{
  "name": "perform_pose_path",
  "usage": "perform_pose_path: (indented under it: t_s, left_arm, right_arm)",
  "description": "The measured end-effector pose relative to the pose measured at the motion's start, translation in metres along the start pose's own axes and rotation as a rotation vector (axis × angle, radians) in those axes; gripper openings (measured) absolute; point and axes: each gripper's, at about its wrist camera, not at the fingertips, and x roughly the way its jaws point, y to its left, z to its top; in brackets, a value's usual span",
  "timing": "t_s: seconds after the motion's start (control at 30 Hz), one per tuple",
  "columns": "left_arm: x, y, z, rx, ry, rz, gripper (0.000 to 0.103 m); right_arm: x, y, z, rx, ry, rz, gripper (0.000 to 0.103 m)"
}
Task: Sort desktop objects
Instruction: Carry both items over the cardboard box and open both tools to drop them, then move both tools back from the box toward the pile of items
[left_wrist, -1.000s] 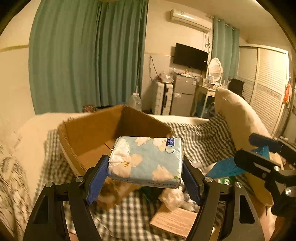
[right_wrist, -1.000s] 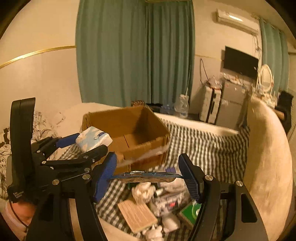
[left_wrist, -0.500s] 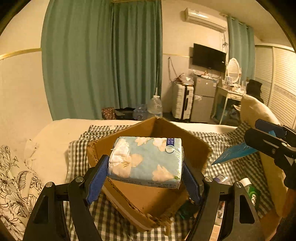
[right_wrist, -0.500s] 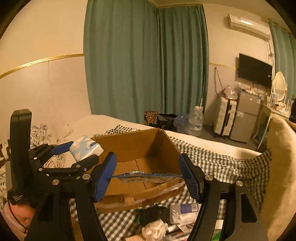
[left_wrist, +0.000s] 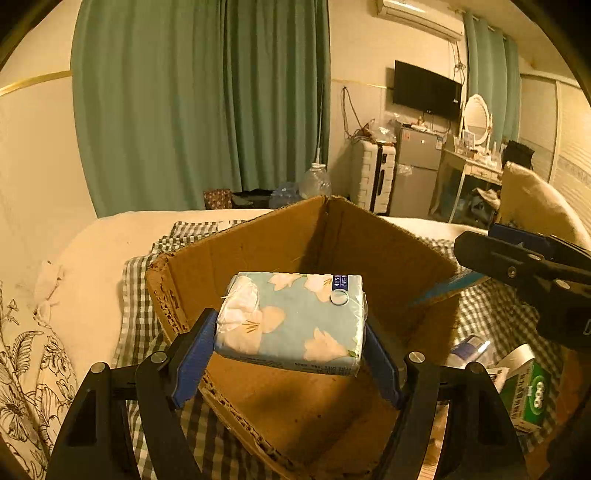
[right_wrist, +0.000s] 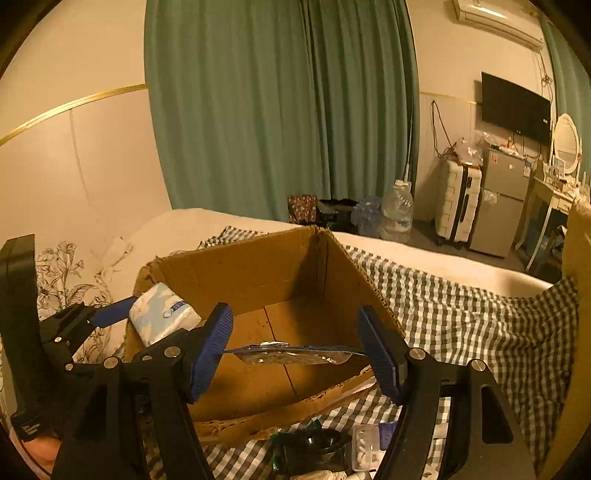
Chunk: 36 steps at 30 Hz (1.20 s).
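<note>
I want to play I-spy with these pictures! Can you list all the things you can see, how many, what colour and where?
tissue pack: one, light blue with white flowers, held over the box
flat packet: one, blue and silvery, held over the box
cardboard box: one, brown, open, on the checked cloth
checked cloth: one, dark and white, on the bed
green carton: one, green and white, right of the box
curtains: green, behind the bed
television: one, black, on the wall
water jug: one, clear, on the floor
left gripper: black with blue pads, gripping the tissue pack
right gripper: black with blue pads, gripping the flat packet
</note>
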Motion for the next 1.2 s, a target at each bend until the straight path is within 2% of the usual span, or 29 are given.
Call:
perform_pose_path:
  t_s: [0.17, 0.2, 0.23, 0.3, 0.57, 0.7, 0.93, 1.1, 1.2]
  left_arm:
    - [0.008, 0.000, 0.001, 0.011, 0.016, 0.015, 0.080]
    - [0.009, 0.000, 0.001, 0.016, 0.020, 0.020, 0.084]
    - [0.009, -0.001, 0.001, 0.021, 0.023, 0.030, 0.094]
    - [0.009, -0.004, 0.002, 0.029, 0.022, 0.050, 0.103]
    - [-0.013, -0.005, 0.006, 0.010, -0.002, 0.036, 0.103]
    - [-0.035, -0.006, 0.011, 0.006, -0.025, 0.032, 0.103]
    - [-0.081, -0.030, 0.012, 0.036, -0.071, 0.011, 0.103]
    - [-0.094, -0.050, -0.003, 0.043, -0.050, -0.021, 0.103]
    - [-0.091, -0.064, -0.020, 0.045, -0.010, -0.050, 0.103]
  right_arm:
    - [0.008, -0.004, 0.000, 0.023, 0.001, -0.008, 0.071]
    - [0.008, -0.005, 0.001, 0.031, -0.002, -0.011, 0.080]
    - [0.007, -0.007, 0.002, 0.042, -0.007, -0.019, 0.090]
    - [0.005, -0.010, 0.003, 0.059, -0.015, -0.025, 0.091]
    - [-0.024, -0.013, 0.005, 0.063, -0.042, -0.039, 0.091]
    - [-0.056, -0.011, 0.005, 0.055, -0.067, -0.044, 0.091]
    - [-0.116, -0.018, -0.006, 0.072, -0.115, -0.082, 0.091]
    - [-0.151, -0.034, -0.027, 0.100, -0.115, -0.126, 0.091]
    - [-0.162, -0.041, -0.043, 0.111, -0.108, -0.154, 0.091]
